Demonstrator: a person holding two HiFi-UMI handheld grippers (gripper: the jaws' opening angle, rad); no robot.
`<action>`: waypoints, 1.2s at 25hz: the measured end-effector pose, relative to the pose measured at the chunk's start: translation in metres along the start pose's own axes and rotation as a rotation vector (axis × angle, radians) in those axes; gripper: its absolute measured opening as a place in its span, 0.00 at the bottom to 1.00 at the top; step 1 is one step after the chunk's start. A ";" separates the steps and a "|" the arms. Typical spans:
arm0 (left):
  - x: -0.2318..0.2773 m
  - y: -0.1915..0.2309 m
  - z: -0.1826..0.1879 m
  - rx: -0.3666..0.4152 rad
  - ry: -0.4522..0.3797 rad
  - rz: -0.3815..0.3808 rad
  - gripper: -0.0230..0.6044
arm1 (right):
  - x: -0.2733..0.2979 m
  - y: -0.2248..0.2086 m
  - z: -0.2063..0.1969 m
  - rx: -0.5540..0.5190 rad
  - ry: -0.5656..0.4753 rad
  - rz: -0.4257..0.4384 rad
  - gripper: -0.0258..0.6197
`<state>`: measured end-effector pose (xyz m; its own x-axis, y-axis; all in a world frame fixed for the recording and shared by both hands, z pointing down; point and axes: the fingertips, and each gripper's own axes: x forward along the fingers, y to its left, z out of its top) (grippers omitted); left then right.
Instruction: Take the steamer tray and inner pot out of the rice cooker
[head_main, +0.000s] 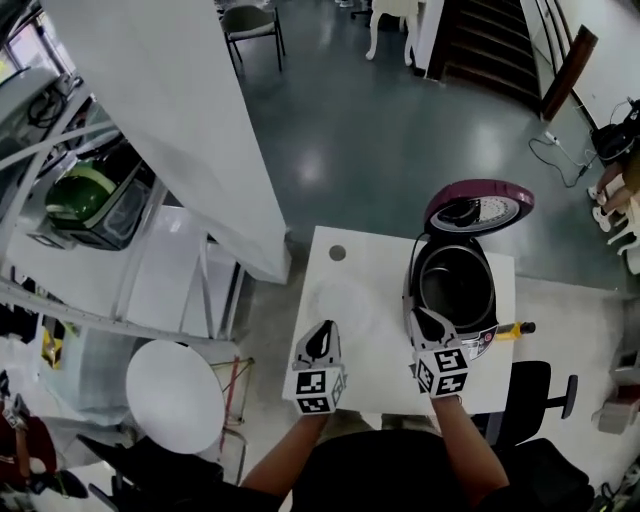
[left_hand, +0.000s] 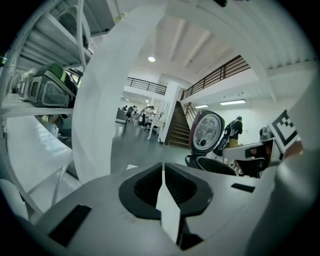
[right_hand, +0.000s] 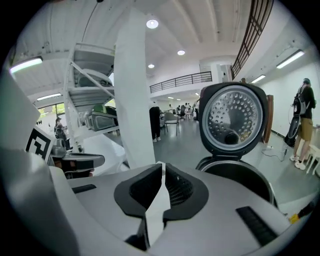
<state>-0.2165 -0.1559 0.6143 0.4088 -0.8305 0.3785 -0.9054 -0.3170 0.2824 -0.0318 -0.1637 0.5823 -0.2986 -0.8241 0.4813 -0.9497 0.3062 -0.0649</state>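
Observation:
The rice cooker stands on the right part of the white table, its maroon lid swung up and back. The dark inner pot sits inside it. A pale round tray, faint against the tabletop, lies left of the cooker. My left gripper hovers over the table's front, just behind that tray, shut and empty. My right gripper hangs over the cooker's near rim, also shut with nothing in it. The right gripper view shows the perforated lid and the pot rim beyond the shut jaws.
A white slanted column rises left of the table. White shelving with appliances fills the left side. A round white stool top sits lower left, a black chair lower right. A yellow-handled tool lies by the cooker.

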 end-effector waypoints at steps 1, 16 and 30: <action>0.004 -0.016 0.001 0.003 -0.001 -0.023 0.06 | -0.009 -0.012 0.004 -0.002 -0.012 -0.016 0.07; 0.072 -0.198 0.005 0.150 0.035 -0.097 0.06 | -0.103 -0.217 0.004 0.079 -0.074 -0.161 0.07; 0.112 -0.215 -0.005 0.167 0.065 0.038 0.07 | -0.081 -0.283 -0.026 0.068 0.000 -0.064 0.07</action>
<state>0.0241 -0.1787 0.6000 0.3755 -0.8135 0.4440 -0.9246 -0.3622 0.1181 0.2640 -0.1714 0.5841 -0.2366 -0.8409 0.4867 -0.9712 0.2193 -0.0934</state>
